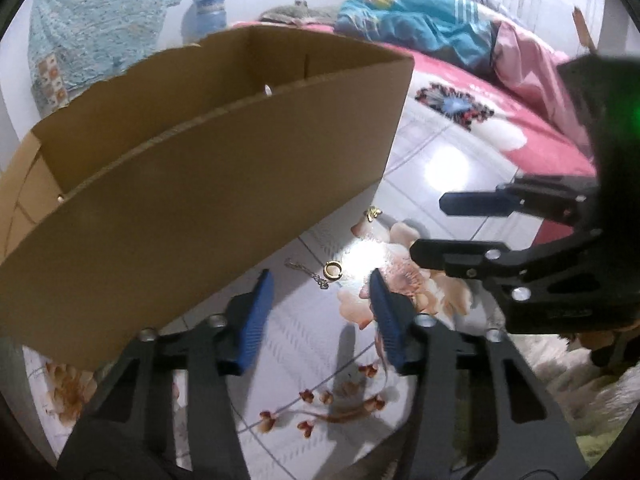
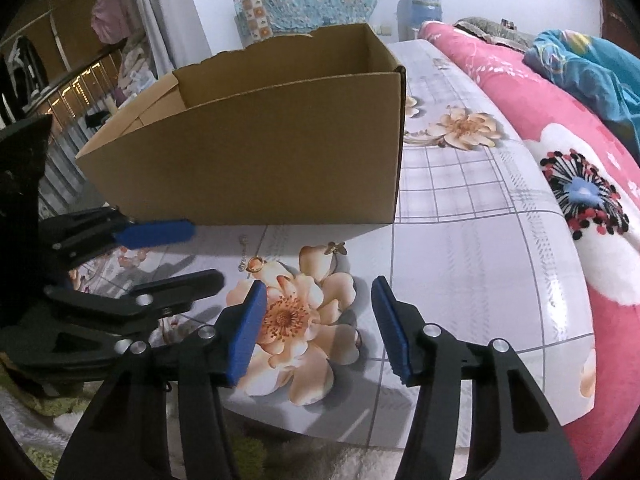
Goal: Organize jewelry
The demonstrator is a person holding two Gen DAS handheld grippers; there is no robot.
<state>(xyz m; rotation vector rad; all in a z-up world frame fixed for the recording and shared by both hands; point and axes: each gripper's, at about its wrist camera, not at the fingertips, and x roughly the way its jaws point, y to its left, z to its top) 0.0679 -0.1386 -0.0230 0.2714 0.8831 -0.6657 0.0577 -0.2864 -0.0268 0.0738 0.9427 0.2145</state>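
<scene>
Gold ring (image 1: 332,270) (beside chain (image 1: 308,274)) before open left gripper (image 1: 320,280).

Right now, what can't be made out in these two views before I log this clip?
- Floor of the cardboard box: hidden by its near wall in both views, so its contents are unknown.
- Thin chain beside the gold ring: too small to identify.
- Small gold piece: too small; type unclear.
- Table surface: partly washed out by glare in the left wrist view.
</scene>
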